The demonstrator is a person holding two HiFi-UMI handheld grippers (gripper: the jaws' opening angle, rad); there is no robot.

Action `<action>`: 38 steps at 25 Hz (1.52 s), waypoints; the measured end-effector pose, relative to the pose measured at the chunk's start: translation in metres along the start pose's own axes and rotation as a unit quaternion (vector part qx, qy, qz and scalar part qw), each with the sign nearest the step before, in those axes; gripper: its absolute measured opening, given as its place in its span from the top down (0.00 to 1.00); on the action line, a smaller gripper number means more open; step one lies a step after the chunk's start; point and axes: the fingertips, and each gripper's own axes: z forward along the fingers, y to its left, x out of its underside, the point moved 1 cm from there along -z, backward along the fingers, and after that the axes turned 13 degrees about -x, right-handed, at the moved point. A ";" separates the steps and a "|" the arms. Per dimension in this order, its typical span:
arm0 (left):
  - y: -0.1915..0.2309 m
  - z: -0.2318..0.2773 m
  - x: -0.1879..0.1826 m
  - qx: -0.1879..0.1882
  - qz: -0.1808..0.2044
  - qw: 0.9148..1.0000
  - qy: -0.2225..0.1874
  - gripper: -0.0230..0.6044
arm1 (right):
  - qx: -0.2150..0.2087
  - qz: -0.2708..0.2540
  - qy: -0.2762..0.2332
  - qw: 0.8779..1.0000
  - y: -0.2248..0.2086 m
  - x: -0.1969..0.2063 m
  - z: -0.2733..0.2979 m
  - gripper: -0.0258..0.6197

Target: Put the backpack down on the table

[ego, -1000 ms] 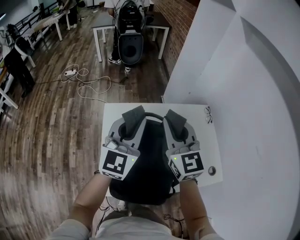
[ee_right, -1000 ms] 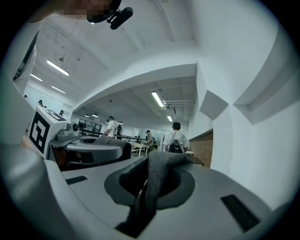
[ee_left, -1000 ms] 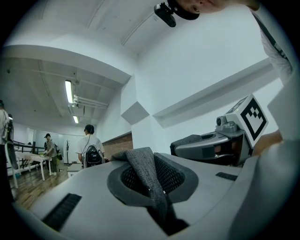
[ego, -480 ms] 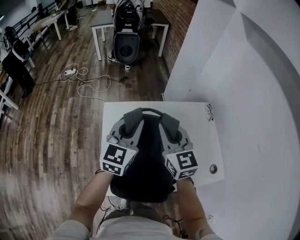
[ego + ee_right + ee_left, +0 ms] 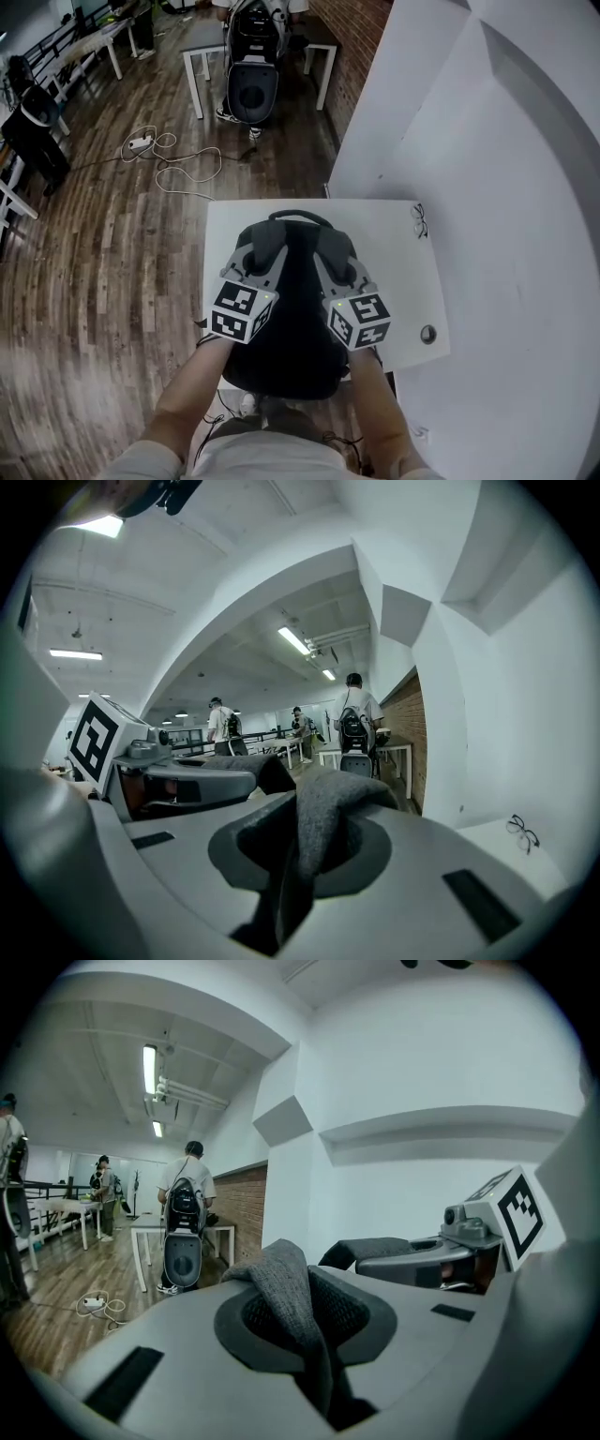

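White table (image 5: 412, 281) amid wood floor (image 5: 112, 244); backpack (image 5: 291, 328) upright over table's near edge; left gripper (image 5: 265, 236) pinches left strap (image 5: 286, 1288); right gripper (image 5: 335, 246) pinches right strap (image 5: 323, 822) (twin hold likely keeps bag level for setdown)

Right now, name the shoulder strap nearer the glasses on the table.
The right strap, pinched in the right claw: the glasses lie at the table's far right corner; the left strap, in the left claw, is farther.

Head view steeply down on backpack (image 5: 292, 314); gripper views close, near-level.
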 end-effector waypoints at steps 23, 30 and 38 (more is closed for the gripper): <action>0.004 0.055 0.062 -0.032 0.033 0.994 0.096 0.88 | 0.020 0.035 0.094 0.995 -0.039 0.070 0.027 0.87; 0.003 0.057 0.081 -0.047 0.049 0.993 0.095 0.88 | 0.026 0.026 0.109 0.993 -0.044 0.088 0.024 0.87; 0.005 0.049 0.124 -0.058 0.046 0.987 0.140 0.88 | 0.029 0.034 0.139 0.989 -0.046 0.112 0.018 0.87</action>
